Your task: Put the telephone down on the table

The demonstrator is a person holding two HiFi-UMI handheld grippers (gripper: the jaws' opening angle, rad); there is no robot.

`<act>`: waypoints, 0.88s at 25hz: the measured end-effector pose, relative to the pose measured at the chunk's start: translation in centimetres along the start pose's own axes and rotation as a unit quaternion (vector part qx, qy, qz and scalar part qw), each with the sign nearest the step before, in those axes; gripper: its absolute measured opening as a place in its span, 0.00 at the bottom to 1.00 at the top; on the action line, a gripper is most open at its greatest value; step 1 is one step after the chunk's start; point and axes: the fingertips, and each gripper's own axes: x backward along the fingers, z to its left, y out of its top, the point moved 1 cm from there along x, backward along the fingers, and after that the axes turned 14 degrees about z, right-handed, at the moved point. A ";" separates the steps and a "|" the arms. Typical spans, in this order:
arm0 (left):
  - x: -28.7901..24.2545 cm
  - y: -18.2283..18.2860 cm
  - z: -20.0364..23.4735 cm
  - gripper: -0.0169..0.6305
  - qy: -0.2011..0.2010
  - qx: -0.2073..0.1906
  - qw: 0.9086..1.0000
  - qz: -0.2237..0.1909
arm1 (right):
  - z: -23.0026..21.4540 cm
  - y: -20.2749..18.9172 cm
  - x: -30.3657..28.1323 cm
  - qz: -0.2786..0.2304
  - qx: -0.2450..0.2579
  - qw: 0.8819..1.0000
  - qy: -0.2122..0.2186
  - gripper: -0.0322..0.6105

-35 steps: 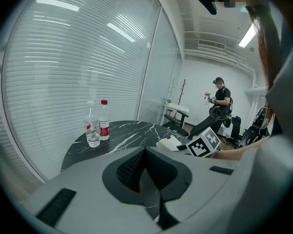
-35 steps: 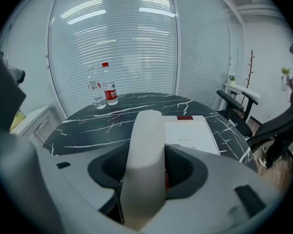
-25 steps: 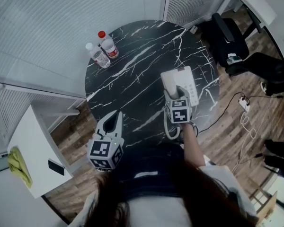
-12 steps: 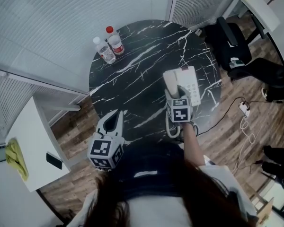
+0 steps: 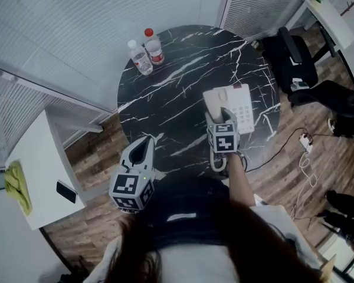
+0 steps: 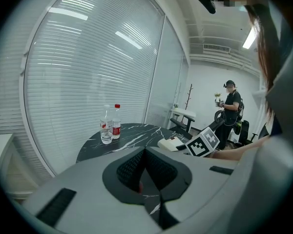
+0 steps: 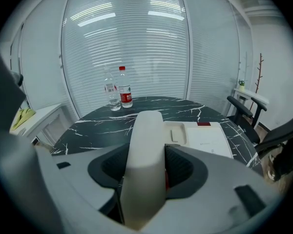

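blind-covered glass walls [image 5: 76, 28], wood-plank floor [image 5: 97, 158], black office chair [image 5: 298, 58], low white cabinet [image 5: 41, 164]

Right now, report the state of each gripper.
Left gripper: closed, empty.
Right gripper: closed on the telephone handset.

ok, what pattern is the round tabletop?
The tabletop is black with white marble veining; head view shows it best.
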 end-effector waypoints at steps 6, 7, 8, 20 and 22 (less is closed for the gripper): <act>1.1 -1.0 0.4 0.03 0.011 0.009 1.000 -0.006 | 1.5 -0.1 -0.1 0.000 0.015 1.000 0.009 0.40; 1.4 -1.1 0.4 0.03 0.012 0.011 1.000 -0.007 | 1.7 -0.2 -0.1 0.000 0.016 1.000 0.011 0.40; 1.6 -1.2 0.5 0.03 0.014 0.014 1.000 -0.008 | 1.9 -0.2 -0.1 0.001 0.018 1.000 0.012 0.40; 3.1 -2.6 0.9 0.03 0.035 0.032 0.999 -0.014 | 3.8 -0.2 -0.1 -0.001 0.037 0.999 0.029 0.40; 3.3 -2.8 0.9 0.03 0.038 0.034 0.999 -0.016 | 4.1 -0.2 0.0 -0.001 0.040 0.999 0.032 0.40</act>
